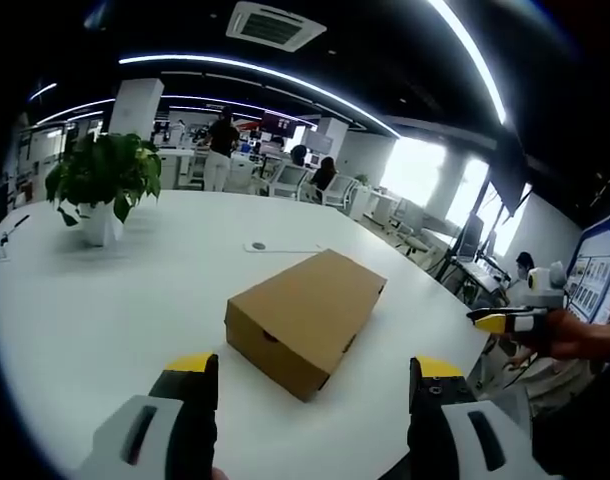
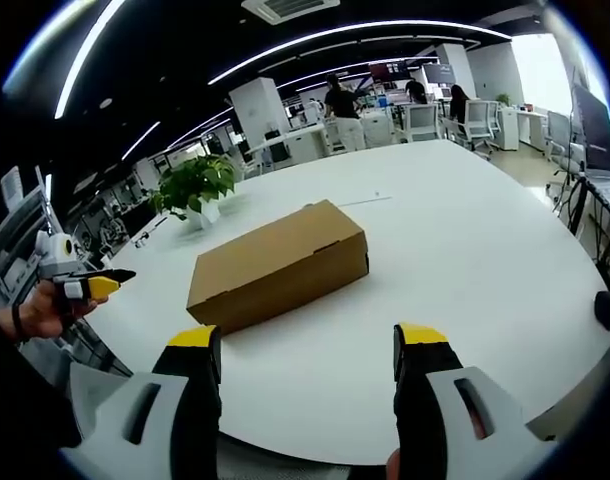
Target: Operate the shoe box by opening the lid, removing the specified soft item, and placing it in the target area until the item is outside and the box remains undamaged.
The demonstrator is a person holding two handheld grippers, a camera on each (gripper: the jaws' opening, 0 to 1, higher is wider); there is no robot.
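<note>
Nothing started: the shoe box [image 1: 307, 320] sits closed on the desk [image 1: 105, 310]. Left tool [image 1: 313, 385] and right tool [image 2: 307, 355] hover spread apart, empty.

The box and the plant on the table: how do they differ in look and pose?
The box is brown cardboard, low and long, lying flat with its lid shut; the plant is green and leafy, standing upright in a white pot. The box lies near the claws, the plant farther back. Both rest on the white table.
</note>
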